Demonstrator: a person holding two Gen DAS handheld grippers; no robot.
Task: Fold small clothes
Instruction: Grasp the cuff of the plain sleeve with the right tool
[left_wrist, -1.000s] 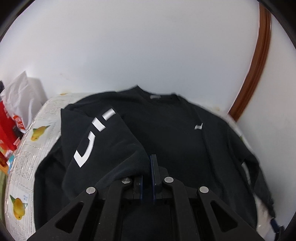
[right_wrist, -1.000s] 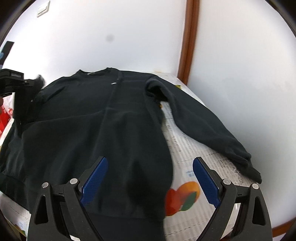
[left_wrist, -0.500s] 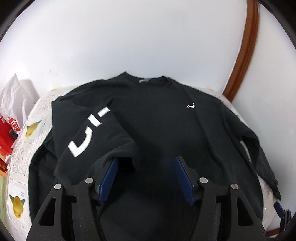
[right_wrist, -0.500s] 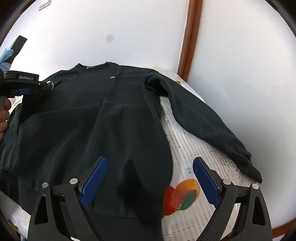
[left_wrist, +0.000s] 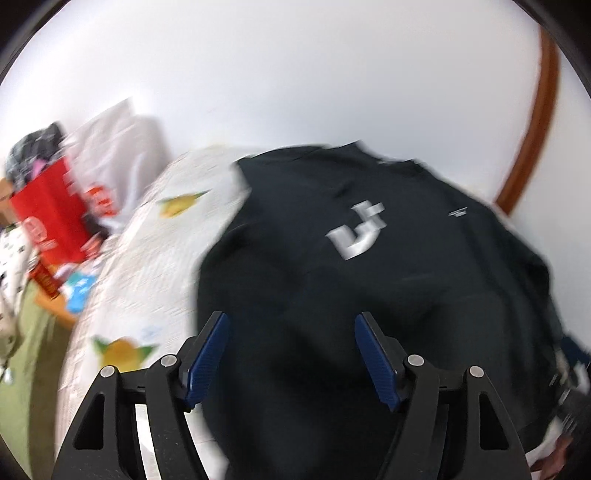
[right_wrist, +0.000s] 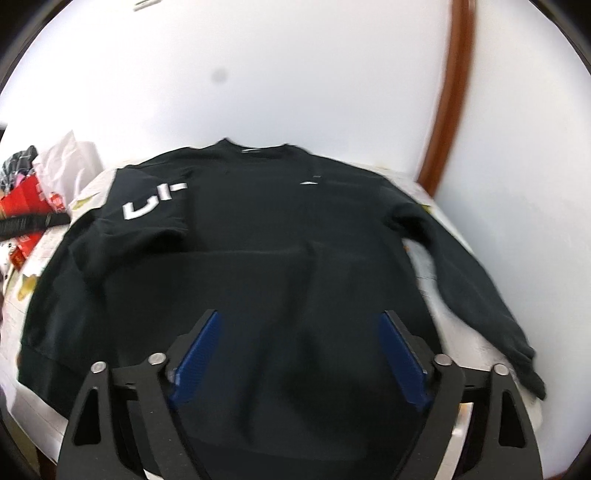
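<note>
A black sweatshirt (right_wrist: 295, 258) lies spread front-up on a table covered with a fruit-printed cloth (left_wrist: 155, 266); its collar is toward the white wall (right_wrist: 295, 74) and its hem toward the cameras. The sleeve on the left of the right-wrist view (right_wrist: 147, 218), bearing white lettering (right_wrist: 153, 201), is folded inward over the chest. The other sleeve (right_wrist: 461, 280) lies stretched out across the cloth toward the table's right edge, its cuff at the near right corner.

Left gripper (left_wrist: 291, 354): tilted downward over the lower left part of the sweatshirt. Its jaws are opening. The blue pads (left_wrist: 207, 354) stand apart with only flat fabric seen between and beyond them, and nothing is pinched. The view is motion-blurred. The white lettering (left_wrist: 356, 232) shows near the middle of the garment in this view.

Right gripper (right_wrist: 299, 362): tilted downward over the middle of the sweatshirt's lower body, near the hem. Its jaws are closing but remain wide. The blue pads (right_wrist: 402, 365) sit either side of flat fabric, not pressing on it.

At the left, beyond the table edge, stand a red bag (left_wrist: 51, 218) and a white plastic bag (left_wrist: 118, 155). A brown wooden strip (right_wrist: 447, 110) runs up the wall at the right. A dark object crosses the left edge of the right-wrist view; it is too blurred to identify.
</note>
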